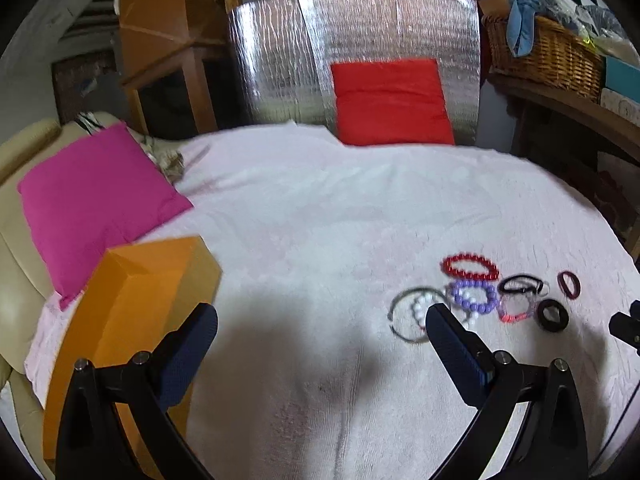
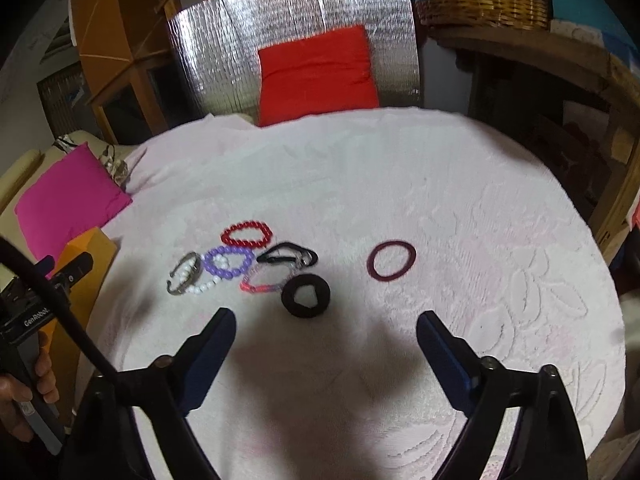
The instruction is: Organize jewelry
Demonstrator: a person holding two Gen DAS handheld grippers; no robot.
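Bracelets (image 2: 248,264) in one cluster of seven; one maroon ring (image 2: 391,260) apart.

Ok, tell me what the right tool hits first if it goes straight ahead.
Probably the black ring, lying just ahead of the open right tool and slightly toward its left finger. Depth is unclear; it could meet the white cloth first.

Ahead of the right gripper (image 2: 324,322), with its dark blue pads (image 2: 208,344), lie a black scrunchie (image 2: 305,295), a maroon ring (image 2: 391,260) to its right, a red bead bracelet (image 2: 246,233), a purple bead bracelet (image 2: 229,262), white beads (image 2: 202,286) and a pink-and-purple band (image 2: 262,285). They rest on a pale pink cloth (image 2: 460,220) with a raised floral pattern. Left of the left gripper (image 1: 320,320) stands an orange box (image 1: 132,300), beyond it a magenta cushion (image 1: 92,200). Far ahead, a red cushion (image 1: 390,100) leans against silver quilted foil (image 1: 280,60).
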